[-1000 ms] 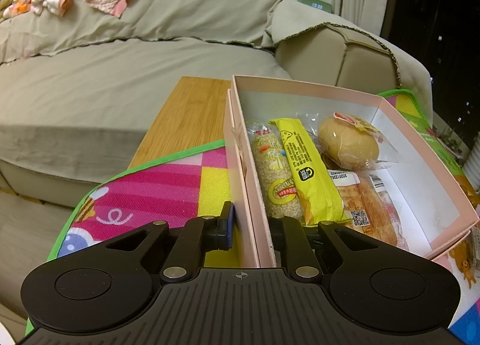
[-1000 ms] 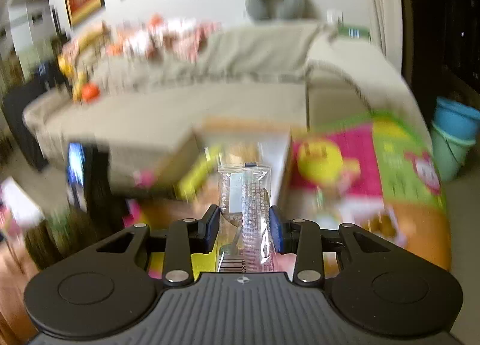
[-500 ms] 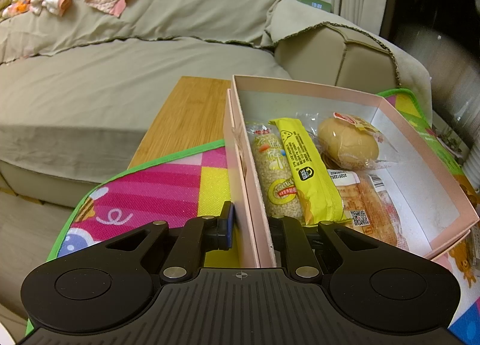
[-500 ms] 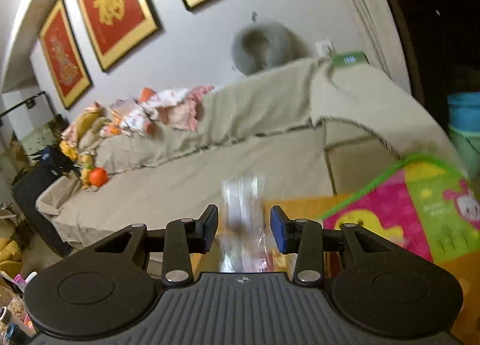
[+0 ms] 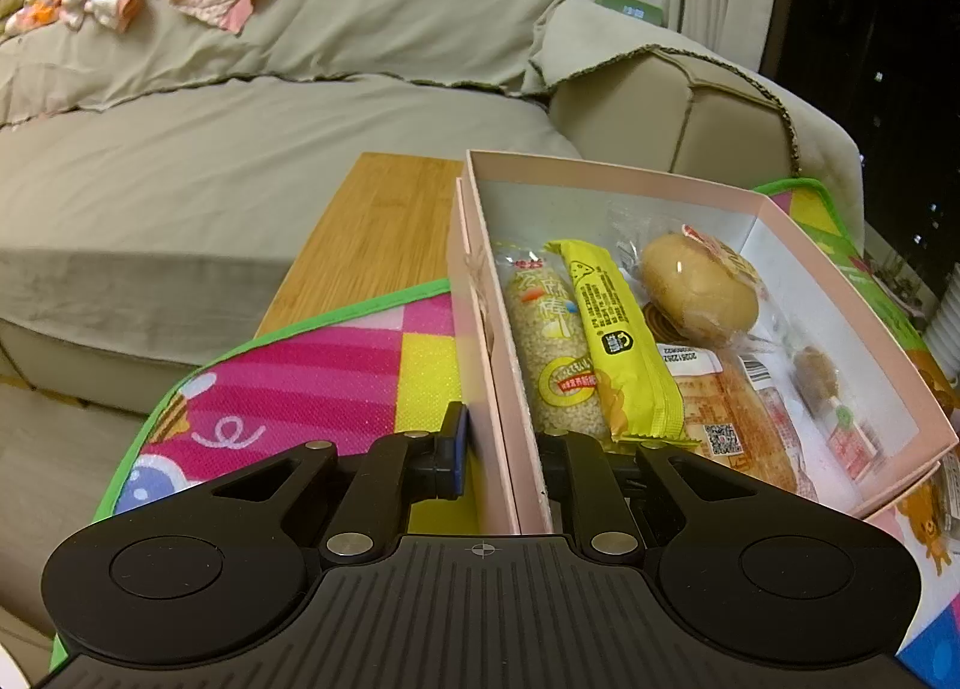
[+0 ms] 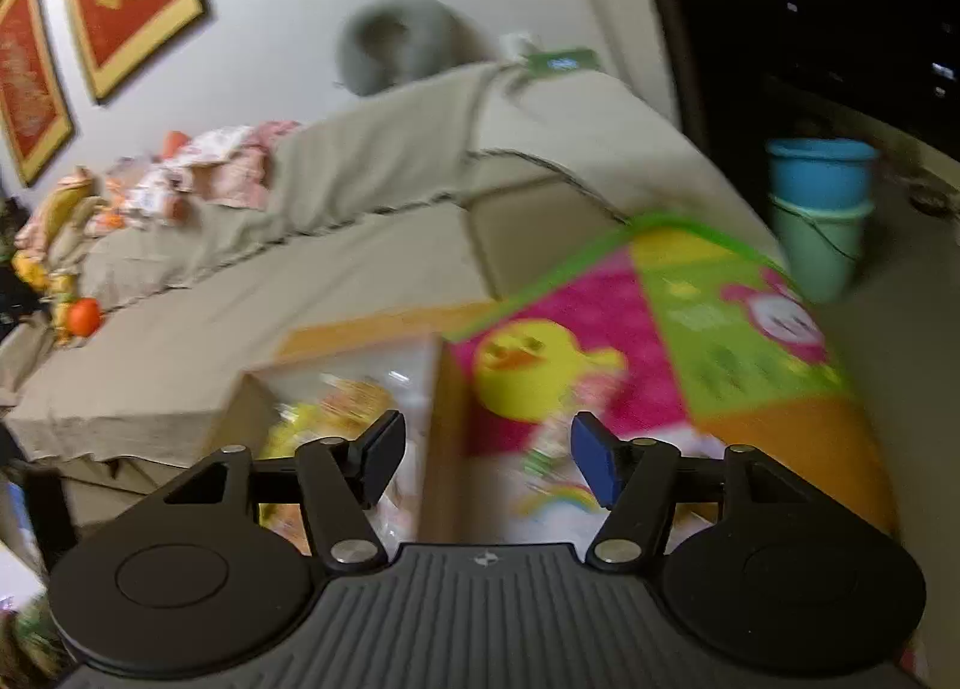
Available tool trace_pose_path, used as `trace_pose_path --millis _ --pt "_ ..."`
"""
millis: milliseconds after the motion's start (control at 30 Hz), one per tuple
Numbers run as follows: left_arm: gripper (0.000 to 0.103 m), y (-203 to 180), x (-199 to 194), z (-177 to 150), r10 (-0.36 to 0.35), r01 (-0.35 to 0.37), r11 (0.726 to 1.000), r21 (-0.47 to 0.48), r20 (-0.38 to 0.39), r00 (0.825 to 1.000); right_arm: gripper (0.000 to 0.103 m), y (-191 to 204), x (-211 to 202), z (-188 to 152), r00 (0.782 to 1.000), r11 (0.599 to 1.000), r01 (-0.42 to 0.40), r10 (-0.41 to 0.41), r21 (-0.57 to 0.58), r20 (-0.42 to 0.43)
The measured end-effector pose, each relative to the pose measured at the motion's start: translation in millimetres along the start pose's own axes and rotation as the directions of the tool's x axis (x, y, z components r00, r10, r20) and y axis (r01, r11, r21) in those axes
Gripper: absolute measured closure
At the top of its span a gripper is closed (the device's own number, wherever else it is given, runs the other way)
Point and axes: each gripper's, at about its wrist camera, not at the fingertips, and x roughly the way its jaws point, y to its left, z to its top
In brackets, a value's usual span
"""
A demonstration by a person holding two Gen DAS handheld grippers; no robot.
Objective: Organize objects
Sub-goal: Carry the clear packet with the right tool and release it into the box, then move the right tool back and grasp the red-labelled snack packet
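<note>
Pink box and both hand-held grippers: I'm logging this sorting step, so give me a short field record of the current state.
container: pink box, open, on the play mat
contents: yellow packet, rice-puff bar, wrapped bun, more packets
left hand-held gripper: shut on the box's left wall
right hand-held gripper: open, empty, above the box edge; view blurred
surroundings: sofa, wooden table

Support: light bamboo-wood table [image 5: 384, 221], beside the sofa.
Covering: colourful green-edged cartoon play mat [image 5: 336, 365], part of the tabletop bare.
On mat: open pink rectangular cardboard box [image 5: 606, 173].
</note>
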Motion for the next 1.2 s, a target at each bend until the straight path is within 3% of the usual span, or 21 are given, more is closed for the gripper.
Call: trace_pose_path --millis 267,733,967,1067,1200 --pt "0.088 1.3 0.1 -0.3 0.001 -0.001 1.000 0.003 0.000 1.000 0.035 -38.7 5.5 -43.2 0.986 0.989 0.150 -0.149 -0.001 -0.077" --pt "0.088 1.6 0.3 -0.5 0.001 -0.001 1.000 0.003 0.000 1.000 0.031 -31.2 19.1 -68.1 0.975 0.984 0.173 -0.178 -0.046 -0.134" --pt "0.088 1.5 0.3 -0.5 0.001 -0.001 1.000 0.003 0.000 1.000 0.031 -23.3 39.9 -29.6 0.986 0.992 0.110 -0.118 -0.070 -0.119" --pt "0.088 1.6 0.3 -0.5 0.000 0.000 1.000 0.003 0.000 1.000 0.031 -15.9 65.7 -4.8 0.988 0.992 0.091 -0.102 -0.090 -0.119" --pt "0.088 1.6 0.2 -0.6 0.001 -0.001 1.000 0.004 0.001 1.000 0.031 -15.8 115.2 20.0 0.984 0.998 0.069 -0.070 -0.008 -0.166"
